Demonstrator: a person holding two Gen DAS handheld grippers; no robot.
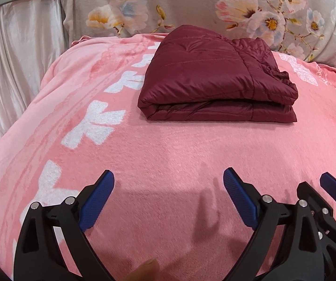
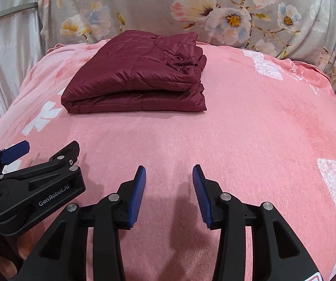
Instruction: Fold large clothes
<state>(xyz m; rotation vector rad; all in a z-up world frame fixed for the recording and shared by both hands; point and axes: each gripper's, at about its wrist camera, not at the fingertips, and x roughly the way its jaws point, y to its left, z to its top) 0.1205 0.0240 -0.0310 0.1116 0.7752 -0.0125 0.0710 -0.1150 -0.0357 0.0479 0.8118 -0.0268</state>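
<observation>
Grippers side by side, low over blanket (image 1: 168,159), aimed at 12 o'clock. Left gripper (image 1: 168,195) spread wide, empty; right gripper (image 2: 169,195) parted less, empty. Jacket (image 1: 217,75) folded flat at 12 o'clock, well apart from both, long axis 9 to 3, fold edge facing 6. Floral cover (image 1: 191,2) behind.

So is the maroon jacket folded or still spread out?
Folded: the maroon jacket lies as a compact stacked bundle on the pink blanket, layers visible along its near edge.
</observation>
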